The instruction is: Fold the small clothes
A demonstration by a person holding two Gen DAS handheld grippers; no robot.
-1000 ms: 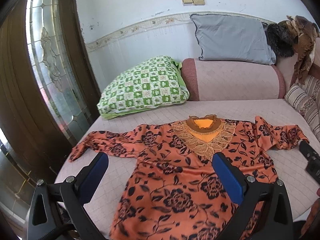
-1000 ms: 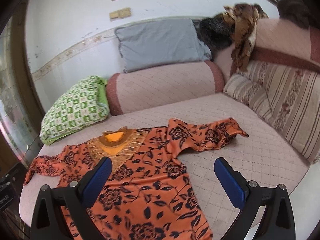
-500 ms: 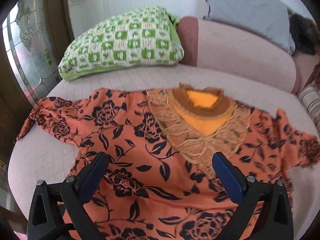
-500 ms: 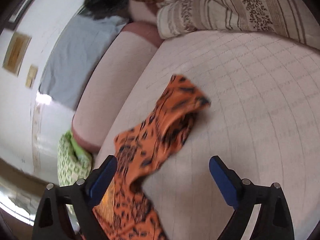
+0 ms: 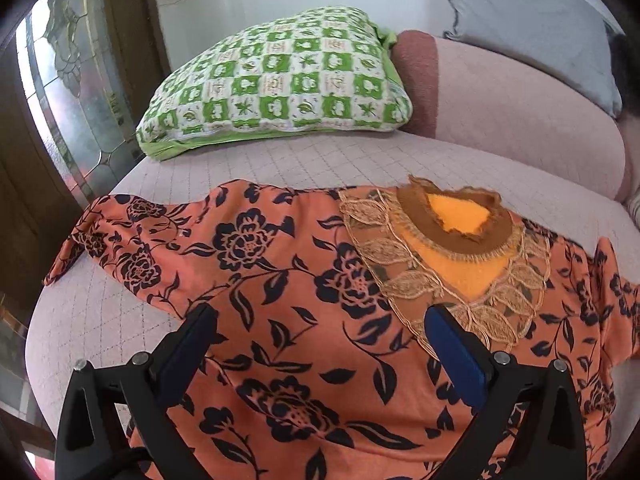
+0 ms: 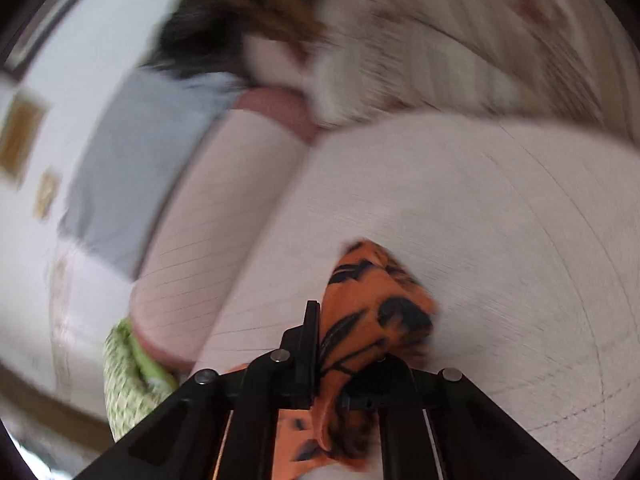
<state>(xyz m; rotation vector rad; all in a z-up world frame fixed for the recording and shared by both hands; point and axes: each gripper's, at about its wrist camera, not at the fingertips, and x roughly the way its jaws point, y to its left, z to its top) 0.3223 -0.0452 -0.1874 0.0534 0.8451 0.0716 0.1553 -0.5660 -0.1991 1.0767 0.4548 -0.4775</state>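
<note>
Right hand-held gripper [image 6: 320, 344] has swung across to the sleeve [image 6: 372, 308] and its jaws have just closed on the cloth; left hand-held gripper [image 5: 320, 332] dropped nearer the blouse [image 5: 304, 280].

Orange floral blouse lies spread flat on the pink sofa seat [image 5: 280, 160], collar away from the camera. Right jaws clenched on the sleeve cuff, probably to fold it inward. Left jaws released, hovering over the chest, nothing between them. Right view is motion-blurred; pads are hidden by bunched cloth, and the hem is cut off.
</note>
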